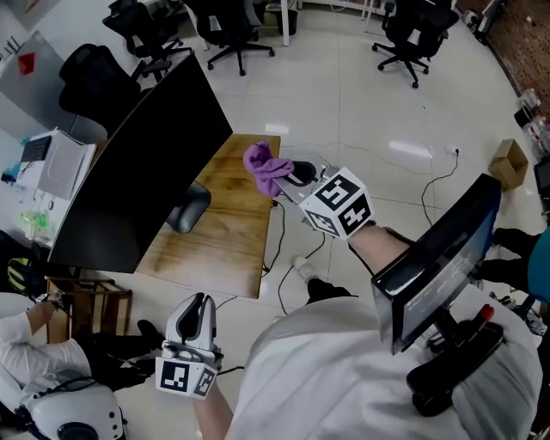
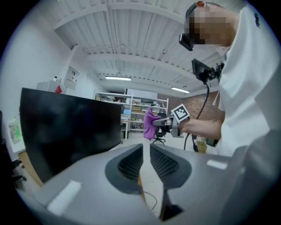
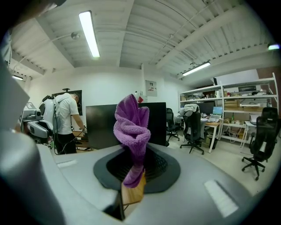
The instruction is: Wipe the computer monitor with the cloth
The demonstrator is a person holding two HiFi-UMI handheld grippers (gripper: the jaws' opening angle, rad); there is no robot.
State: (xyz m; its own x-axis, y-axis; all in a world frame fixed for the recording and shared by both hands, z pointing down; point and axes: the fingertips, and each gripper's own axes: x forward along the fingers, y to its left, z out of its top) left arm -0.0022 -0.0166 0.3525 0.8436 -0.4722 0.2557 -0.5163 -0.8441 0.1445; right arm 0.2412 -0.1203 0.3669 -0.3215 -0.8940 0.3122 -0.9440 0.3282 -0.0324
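Observation:
A large black monitor [image 1: 137, 176] stands on a small wooden table [image 1: 228, 232]; its dark screen also fills the left of the left gripper view as the monitor [image 2: 66, 132] and shows behind the cloth as the monitor [image 3: 103, 121]. My right gripper [image 1: 288, 178] hangs over the table's far right corner, shut on a purple cloth [image 1: 265, 166] that bunches upward, cloth [image 3: 131, 132]. My left gripper [image 1: 198, 311] is low, near my body and off the table's near edge, its jaws nearly touching with nothing between them; its tips [image 2: 146, 151] point toward the right gripper.
Office chairs [image 1: 232, 26] stand on the white floor beyond the table. A second monitor [image 1: 443, 258] on a black stand is at the right. A person [image 1: 43, 378] crouches at the lower left, and another person [image 3: 66, 121] stands behind. Cables [image 1: 279, 266] trail off the table.

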